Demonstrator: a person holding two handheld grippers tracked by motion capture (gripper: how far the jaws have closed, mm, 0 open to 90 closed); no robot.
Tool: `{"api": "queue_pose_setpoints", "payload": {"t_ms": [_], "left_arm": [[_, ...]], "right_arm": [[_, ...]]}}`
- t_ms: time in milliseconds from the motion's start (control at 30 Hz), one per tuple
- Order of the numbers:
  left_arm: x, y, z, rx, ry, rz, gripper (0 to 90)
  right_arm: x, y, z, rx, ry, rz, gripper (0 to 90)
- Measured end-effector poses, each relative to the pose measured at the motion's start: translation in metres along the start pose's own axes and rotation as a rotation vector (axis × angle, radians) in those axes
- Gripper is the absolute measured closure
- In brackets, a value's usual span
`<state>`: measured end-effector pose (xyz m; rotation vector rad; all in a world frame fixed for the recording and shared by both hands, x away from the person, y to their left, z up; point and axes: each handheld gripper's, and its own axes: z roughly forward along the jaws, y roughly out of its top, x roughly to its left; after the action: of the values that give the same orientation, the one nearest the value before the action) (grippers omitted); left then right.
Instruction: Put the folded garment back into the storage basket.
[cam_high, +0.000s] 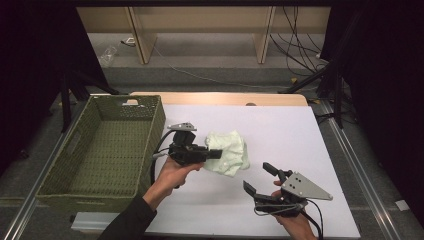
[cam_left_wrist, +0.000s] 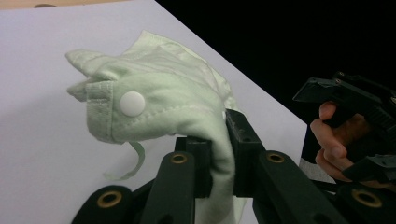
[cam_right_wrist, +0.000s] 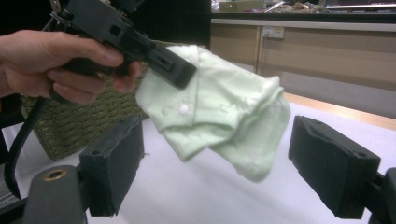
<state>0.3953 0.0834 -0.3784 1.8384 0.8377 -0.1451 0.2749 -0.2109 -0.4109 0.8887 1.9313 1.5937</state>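
Nearest to us, at the bottom right of the table, we see the right gripper (cam_high: 260, 179) held in the person's right hand (cam_high: 295, 222), its 2 jaws spread wide with nothing between them. In the right gripper view those jaws stand far apart at either side, and the pale green garment (cam_right_wrist: 219, 112) hangs in the air beyond the gap, not touching them.

A little farther and to the left, we see the left gripper (cam_high: 216, 154), held by the person's left hand (cam_high: 172, 175), with a dark sleeve (cam_high: 127, 222) coming in from the near edge. Its jaws are pressed together on a fold of the garment (cam_high: 228, 151). In the left gripper view the cloth (cam_left_wrist: 159, 107) is pinched between the 2 jaws, the rest bunched above and beyond them, with 1 white snap button (cam_left_wrist: 132, 103) showing on a stitched band. The garment sits just left of the table's middle, lifted at the pinched edge; we cannot tell whether its far part still touches the white table (cam_high: 280, 125).

Farther left, the woven green basket (cam_high: 150, 125) stands on the table's left edge, beside the left gripper.
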Motion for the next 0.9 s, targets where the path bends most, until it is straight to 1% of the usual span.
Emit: {"api": "queue_pose_setpoints", "payload": {"t_ms": [33,133,333,467,633,700,733,833,900], "left_arm": [[0.0,0.0,0.0,0.0,0.0,0.0,80.5],[0.001,0.0,-0.009,-0.011,0.01,-0.001,80.5],[0.001,-0.001,-0.024,-0.032,0.015,-0.004,80.5],[0.0,-0.002,-0.029,-0.036,0.017,-0.002,80.5],[-0.001,-0.003,-0.036,-0.043,0.016,-0.001,80.4],[0.0,-0.003,-0.039,-0.051,0.013,-0.005,80.4],[0.0,-0.002,-0.042,-0.059,0.005,-0.014,80.5],[0.001,-0.002,-0.046,-0.07,0.005,-0.015,80.4],[0.001,-0.001,-0.052,-0.082,0.008,-0.015,80.5]], "right_arm": [[0.0,0.0,0.0,0.0,0.0,0.0,19.1],[0.0,0.0,0.0,0.001,0.0,-0.002,19.1],[0.0,0.0,0.0,0.002,0.001,-0.002,19.1],[0.001,0.0,0.0,0.001,0.001,-0.003,19.1],[0.001,0.0,0.0,0.003,0.002,-0.003,19.1],[0.001,0.0,0.001,0.001,0.001,-0.003,19.1],[0.001,0.0,0.001,0.003,0.002,-0.004,19.1],[0.001,0.0,0.0,0.003,0.002,-0.004,19.1],[0.001,0.0,0.0,0.002,0.002,-0.003,19.1]]}}
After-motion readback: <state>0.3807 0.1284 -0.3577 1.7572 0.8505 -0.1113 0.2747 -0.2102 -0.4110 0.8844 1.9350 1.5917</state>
